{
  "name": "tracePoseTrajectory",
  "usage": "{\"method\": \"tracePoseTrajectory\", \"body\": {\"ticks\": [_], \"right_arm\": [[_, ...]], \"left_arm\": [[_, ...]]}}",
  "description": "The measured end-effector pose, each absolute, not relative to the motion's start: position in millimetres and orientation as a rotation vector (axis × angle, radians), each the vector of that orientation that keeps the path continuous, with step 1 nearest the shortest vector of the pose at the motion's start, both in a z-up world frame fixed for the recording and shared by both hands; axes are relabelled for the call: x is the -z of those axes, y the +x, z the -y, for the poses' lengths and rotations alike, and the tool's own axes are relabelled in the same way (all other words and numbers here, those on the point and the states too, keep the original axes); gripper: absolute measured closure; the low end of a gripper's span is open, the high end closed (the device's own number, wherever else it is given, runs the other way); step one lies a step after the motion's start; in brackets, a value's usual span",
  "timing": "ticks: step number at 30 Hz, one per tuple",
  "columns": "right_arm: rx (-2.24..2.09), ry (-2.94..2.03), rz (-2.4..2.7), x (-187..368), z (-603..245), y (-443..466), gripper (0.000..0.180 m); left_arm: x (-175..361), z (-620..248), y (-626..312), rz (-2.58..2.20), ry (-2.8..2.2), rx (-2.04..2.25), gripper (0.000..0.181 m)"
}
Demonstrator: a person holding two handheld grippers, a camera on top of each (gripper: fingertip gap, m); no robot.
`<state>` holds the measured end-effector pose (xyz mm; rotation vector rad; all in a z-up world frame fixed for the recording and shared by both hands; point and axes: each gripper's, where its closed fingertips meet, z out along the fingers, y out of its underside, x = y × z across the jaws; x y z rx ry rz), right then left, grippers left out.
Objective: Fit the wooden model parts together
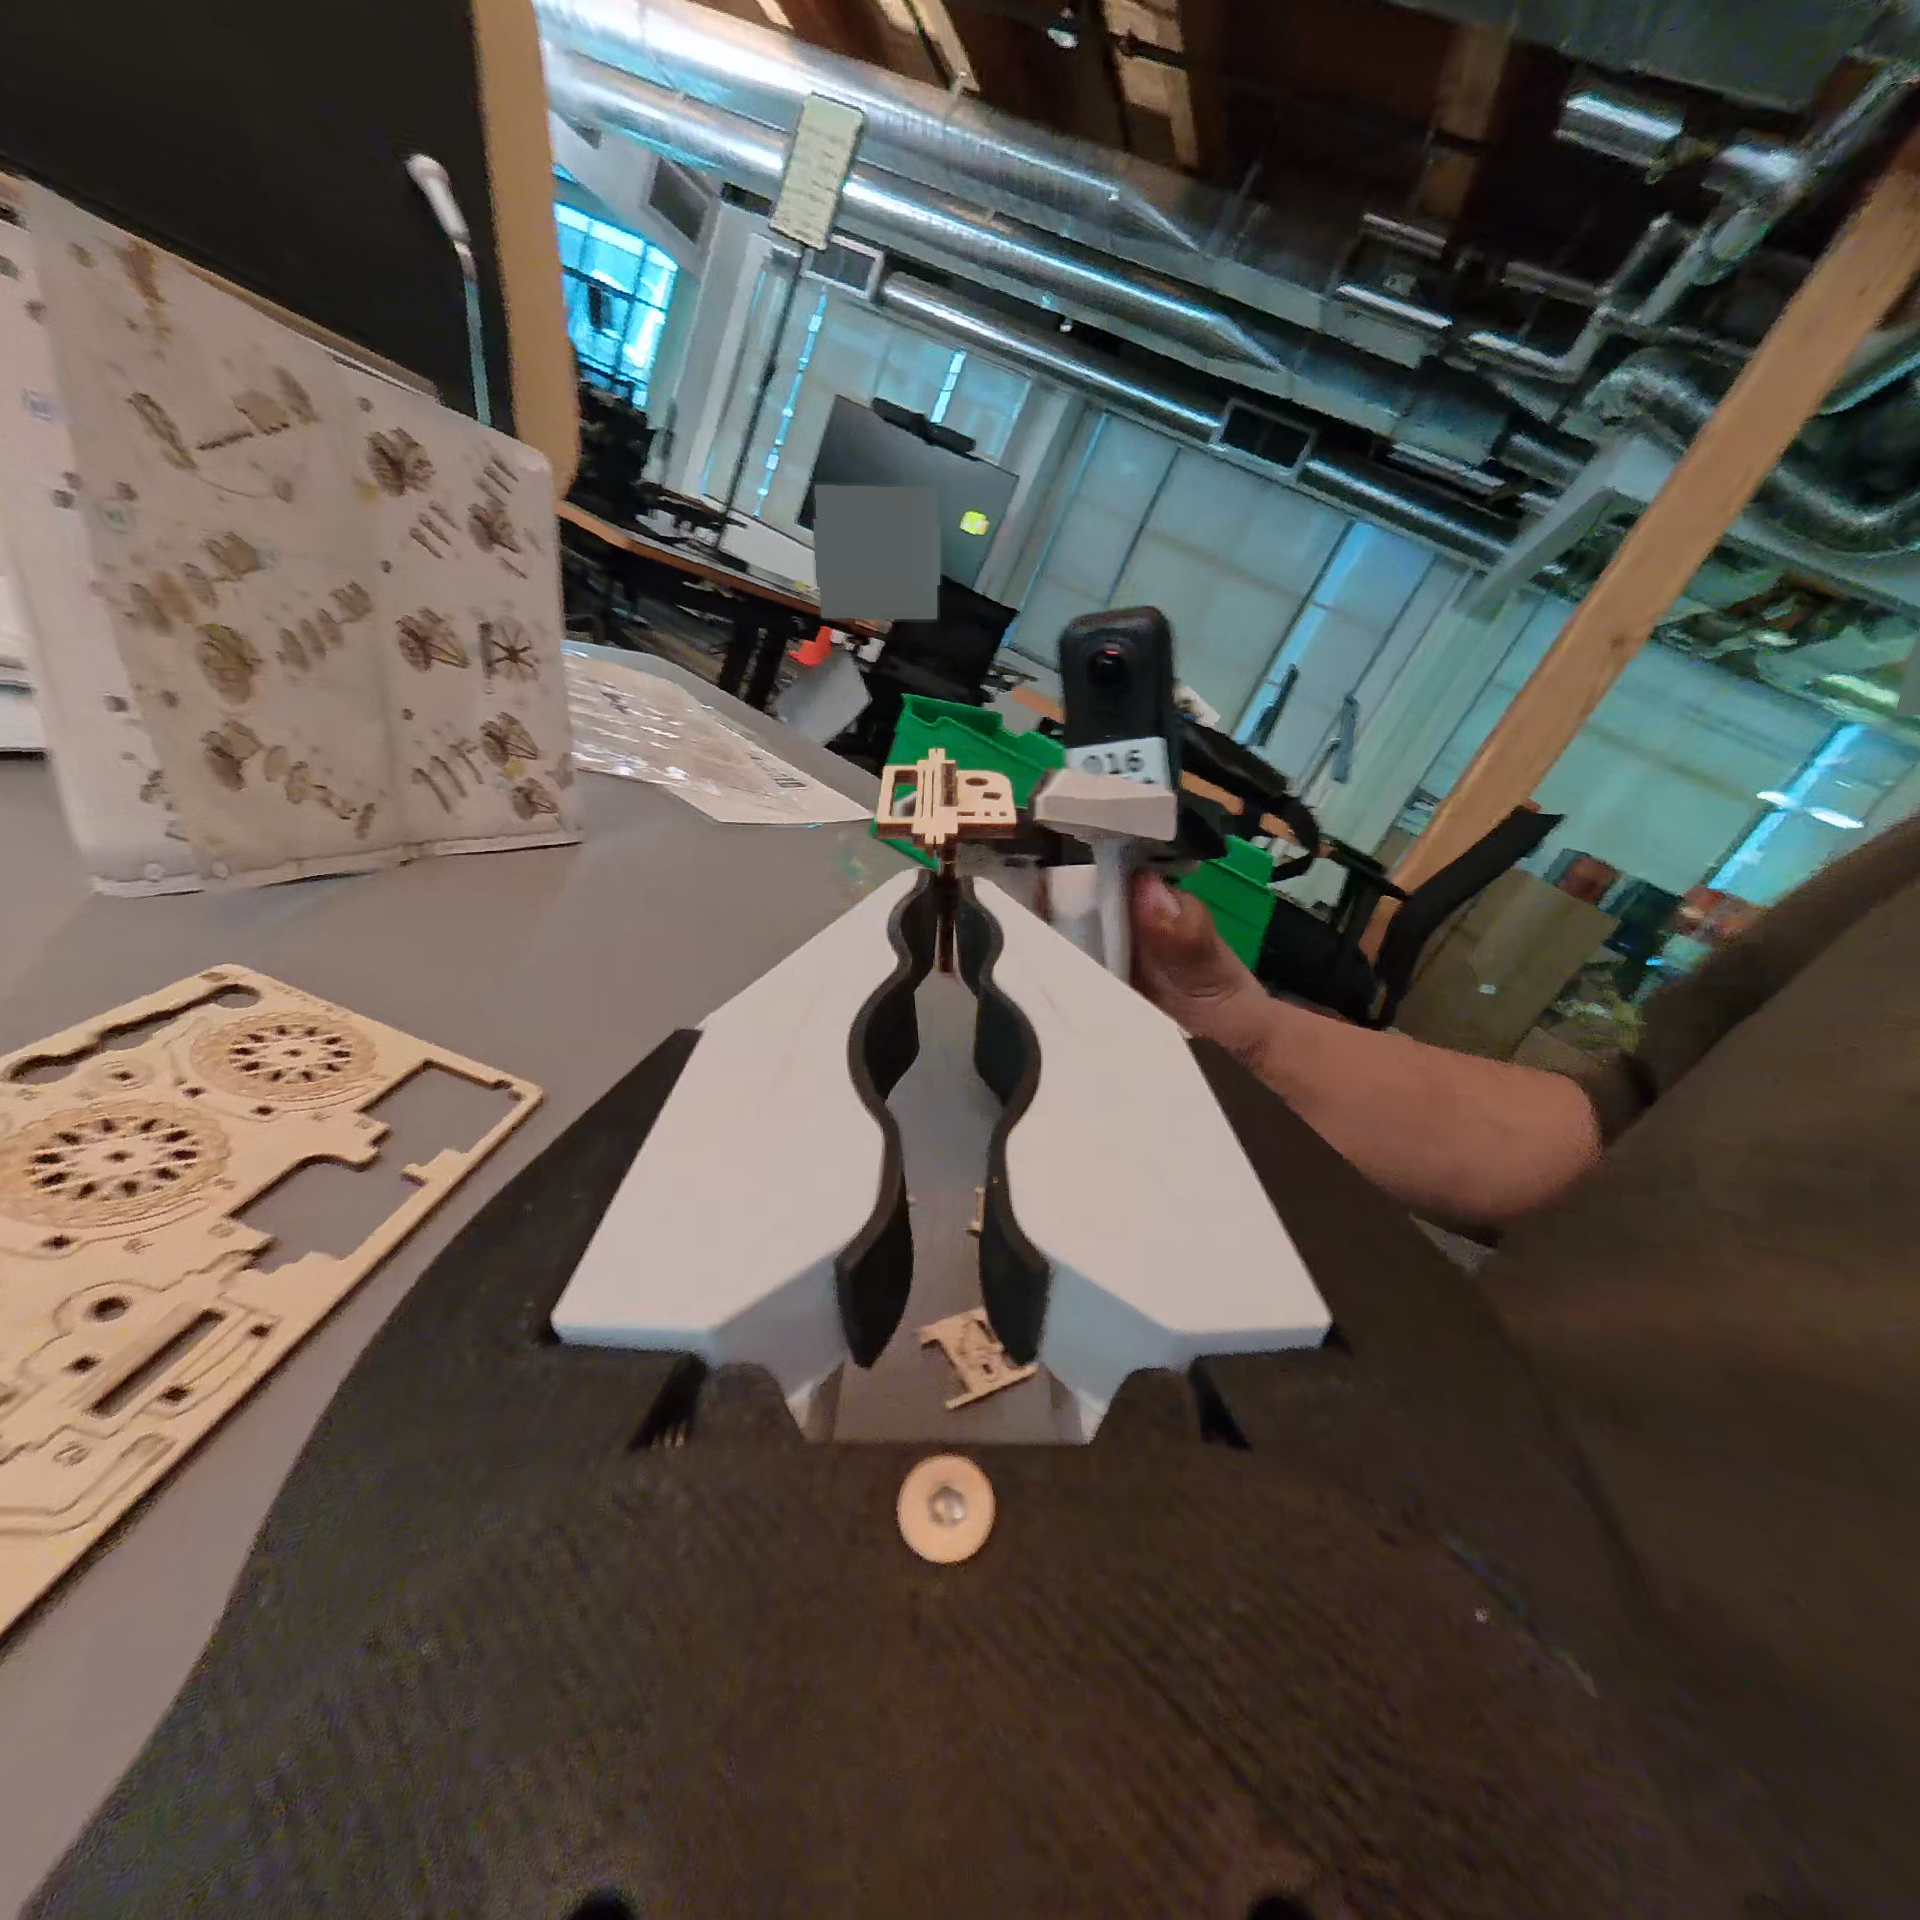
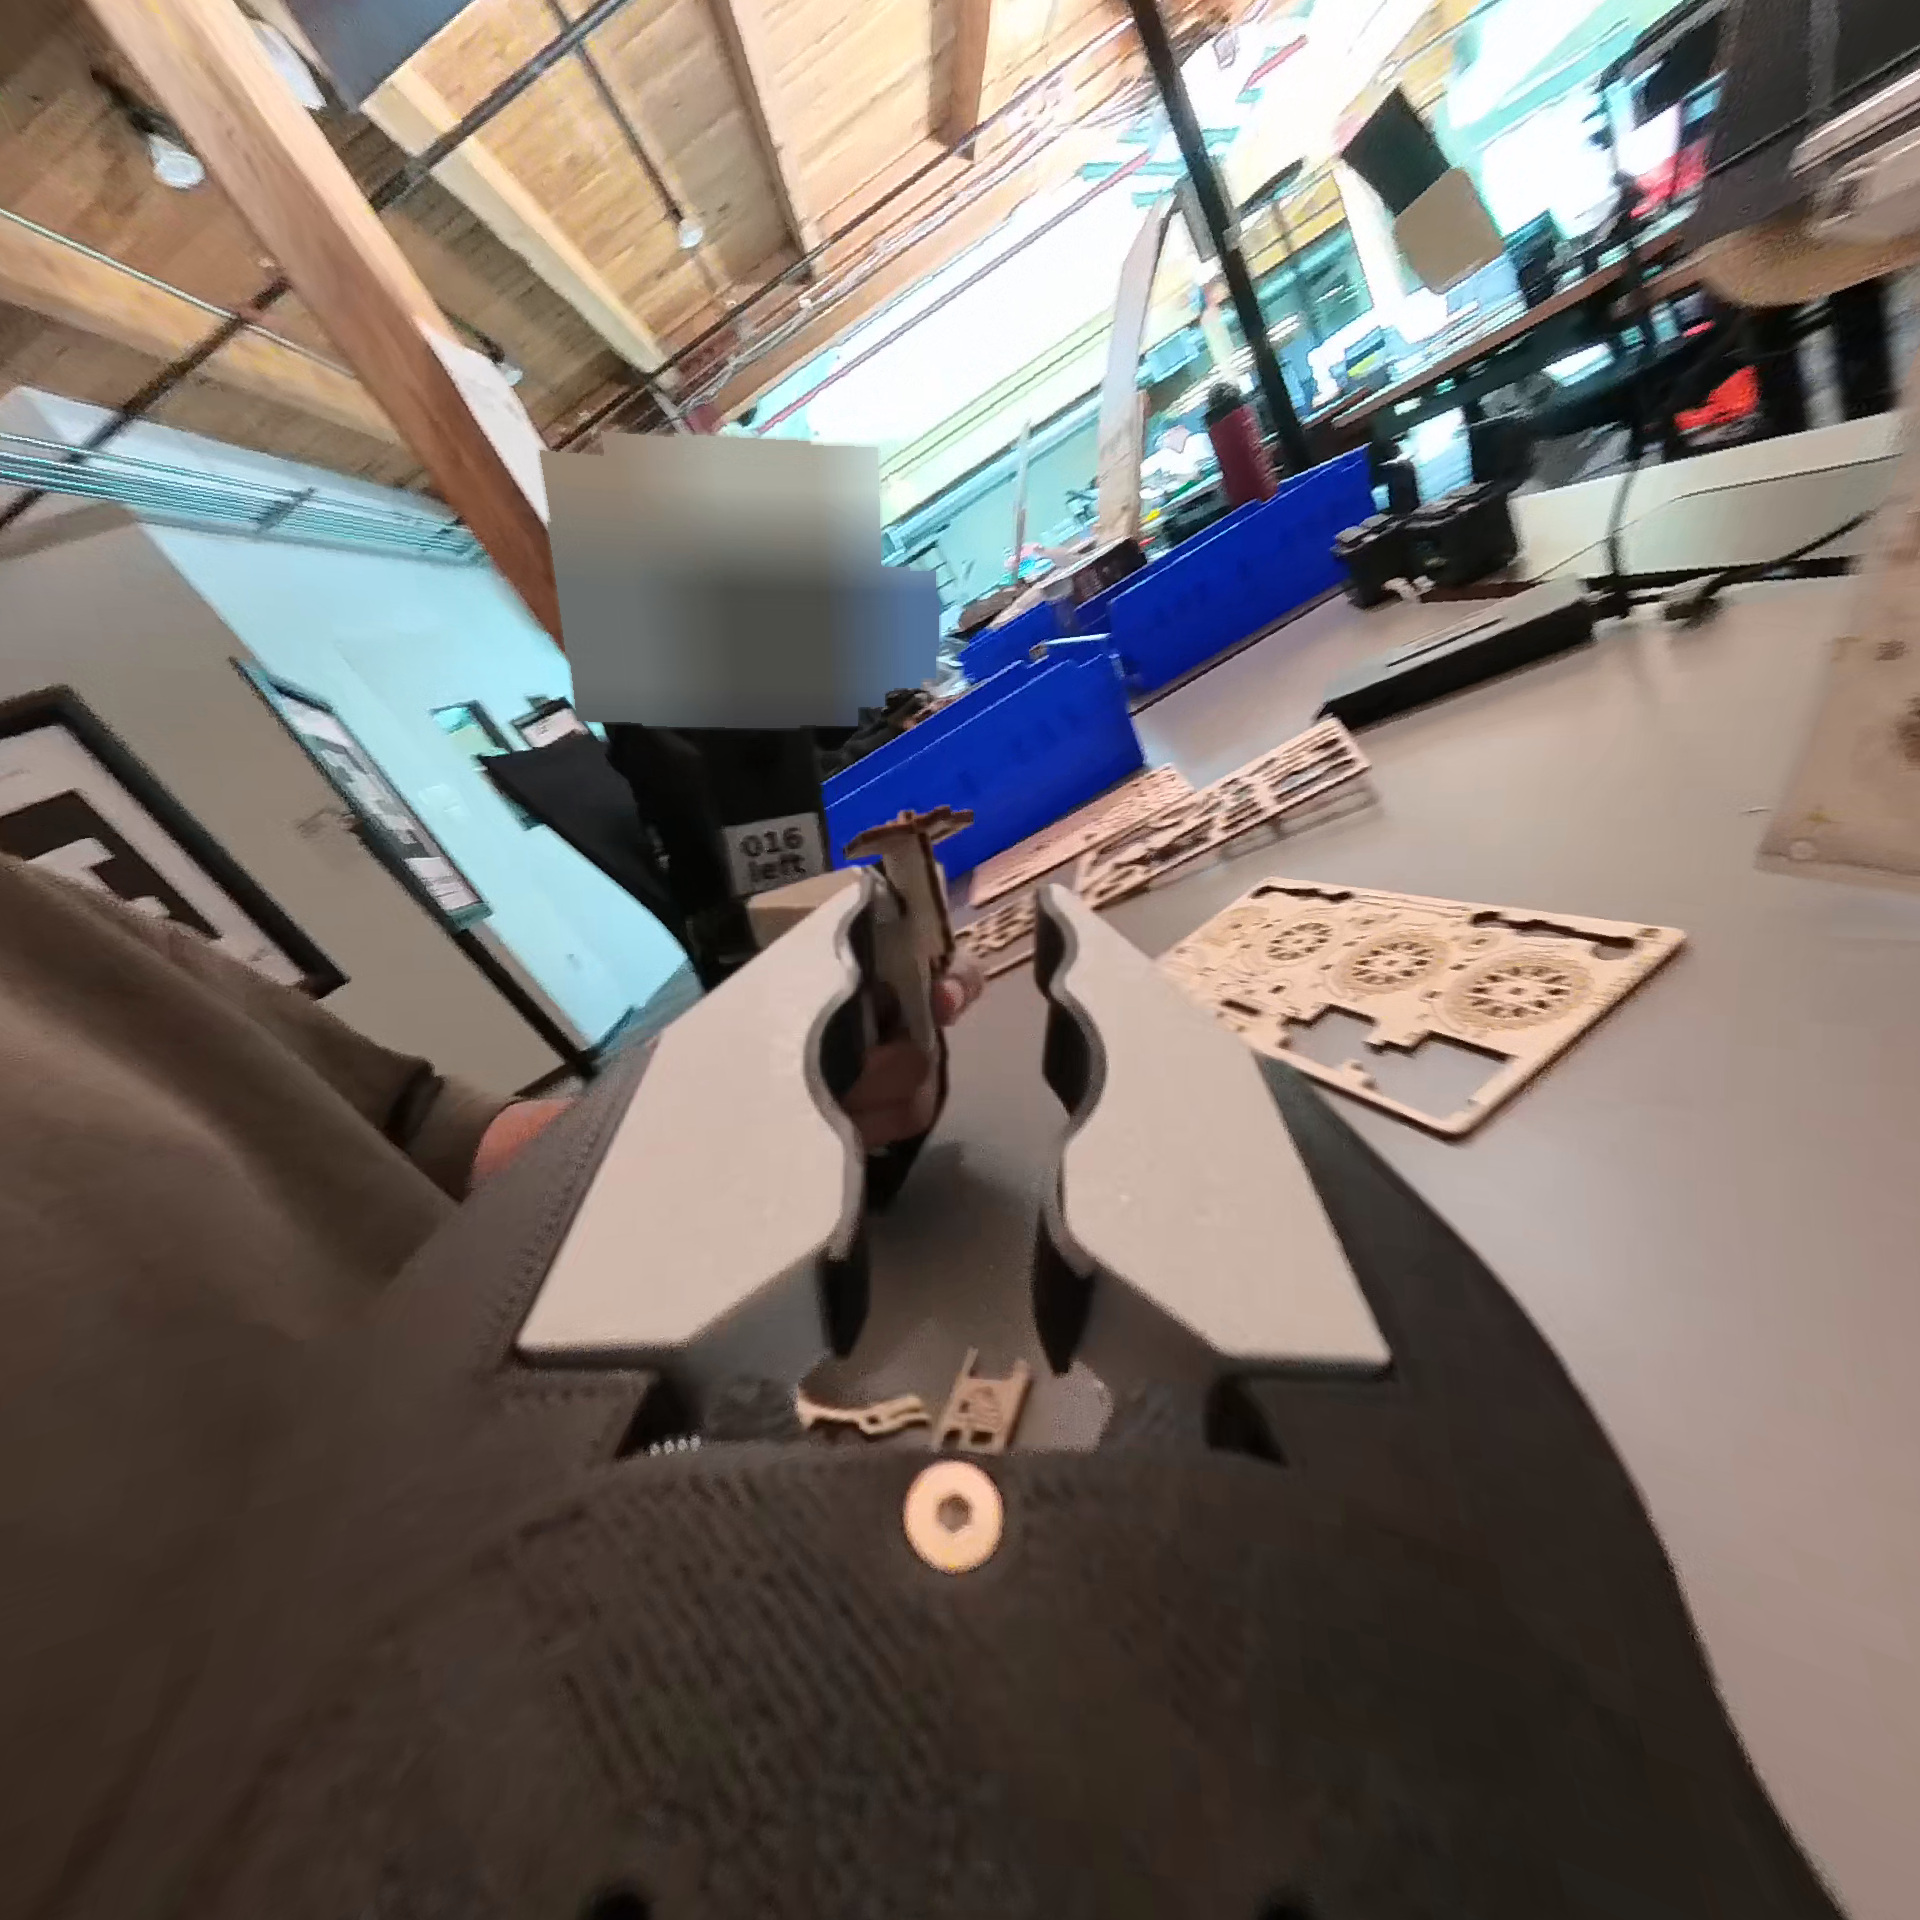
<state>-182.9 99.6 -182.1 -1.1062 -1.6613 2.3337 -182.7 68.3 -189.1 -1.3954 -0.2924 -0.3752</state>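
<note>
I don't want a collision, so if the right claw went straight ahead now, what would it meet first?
Probably the wooden assembly held in the left claw; it already sits by the right claw's tips, though depth is unclear.

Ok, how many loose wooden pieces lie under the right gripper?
2, side by side on the table: a curved piece left, a slotted piece right. The right gripper may hide others.
</note>
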Motion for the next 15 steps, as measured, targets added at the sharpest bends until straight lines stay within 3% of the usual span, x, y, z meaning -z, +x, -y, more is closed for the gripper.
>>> {"method": "tracePoseTrajectory", "body": {"ticks": [5,10,15], "right_arm": [[-2.122,-1.219,1.520,197.8,-131.9,-198.4,0.150],[-1.768,-1.460,1.329,218.4,-184.7,-225.0,0.174],[-1.573,-1.323,1.275,207.7,-197.4,-221.8,0.180]], "left_arm": [[207.4,-92.1,-204.0,0.299,-1.517,0.215,0.179],[207.0,-118.8,-227.0,0.327,-1.524,0.211,0.179],[212.9,-133.6,-237.4,0.315,-1.566,0.140,0.179]]}}
